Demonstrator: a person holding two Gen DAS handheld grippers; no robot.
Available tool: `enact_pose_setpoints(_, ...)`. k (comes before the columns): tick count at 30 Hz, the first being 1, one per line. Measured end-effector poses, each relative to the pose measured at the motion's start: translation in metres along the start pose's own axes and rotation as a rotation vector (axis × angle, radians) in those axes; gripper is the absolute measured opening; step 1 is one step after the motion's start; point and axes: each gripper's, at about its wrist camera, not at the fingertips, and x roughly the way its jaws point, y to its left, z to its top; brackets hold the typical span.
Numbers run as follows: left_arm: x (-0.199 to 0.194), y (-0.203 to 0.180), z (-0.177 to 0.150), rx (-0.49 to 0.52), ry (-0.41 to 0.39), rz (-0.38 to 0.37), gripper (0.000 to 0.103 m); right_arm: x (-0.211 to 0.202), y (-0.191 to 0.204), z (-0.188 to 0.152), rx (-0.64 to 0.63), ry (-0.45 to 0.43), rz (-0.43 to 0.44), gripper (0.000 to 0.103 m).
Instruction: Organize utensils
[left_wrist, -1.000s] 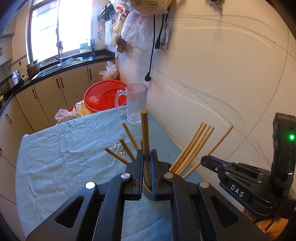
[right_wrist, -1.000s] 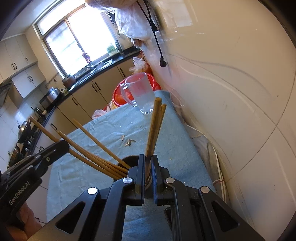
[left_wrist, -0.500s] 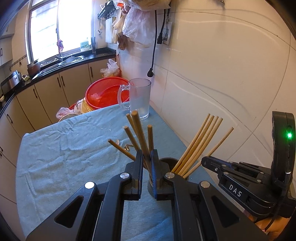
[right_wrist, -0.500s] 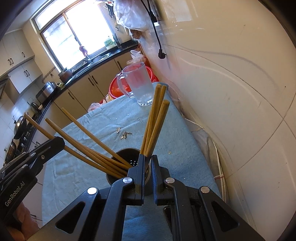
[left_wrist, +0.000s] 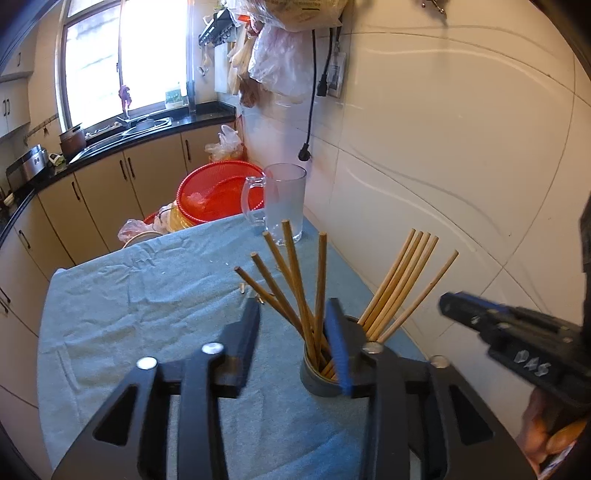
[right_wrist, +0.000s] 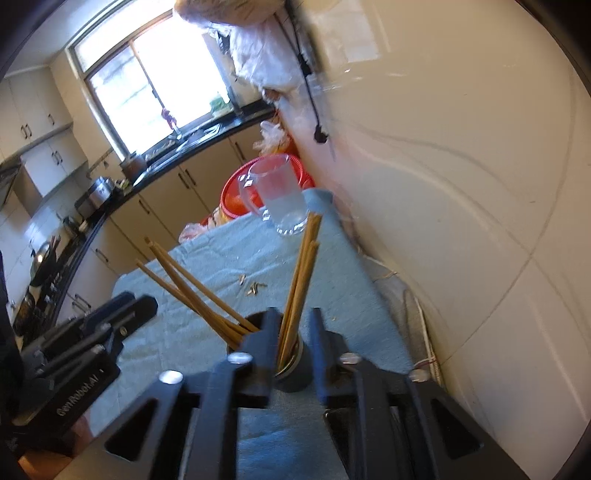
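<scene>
A dark round holder (left_wrist: 318, 373) stands on the blue cloth and holds several wooden chopsticks (left_wrist: 295, 280) fanned out left and right. It also shows in the right wrist view (right_wrist: 291, 373) with chopsticks (right_wrist: 301, 280) leaning in it. My left gripper (left_wrist: 293, 325) is open, its jaws apart on either side of the left bunch, gripping nothing. My right gripper (right_wrist: 293, 332) is open just above the holder's rim, its jaws apart around the right bunch. The right gripper also shows in the left wrist view (left_wrist: 509, 332).
A glass mug (left_wrist: 280, 203) stands at the table's far end by the tiled wall (left_wrist: 461, 166). A red basket (left_wrist: 218, 192) sits behind it. Small scraps (right_wrist: 255, 286) lie on the cloth (left_wrist: 147, 295). Kitchen cabinets run along the left.
Both grippers were shut on chopsticks and have opened. The released chopsticks now stand loose in the holder. Both grippers have drawn back slightly.
</scene>
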Motion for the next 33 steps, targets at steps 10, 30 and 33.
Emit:
enact_pose_setpoints(10, -0.065, 0.021, -0.021, -0.011, -0.086, 0.112, 0.087, -0.080, 0.005, -0.024, -0.081, -0.123, -0.181, 0.084)
enact_pose_setpoints(30, -0.107, 0.002, -0.088, 0.151, -0.067, 0.157, 0.096, -0.107, 0.030, -0.095, -0.292, -0.045, -0.322, 0.086)
enact_pose_setpoints(33, -0.105, 0.005, -0.089, 0.138, -0.053, 0.144, 0.096, -0.105, 0.029, -0.096, -0.293, -0.037, -0.324, 0.086)
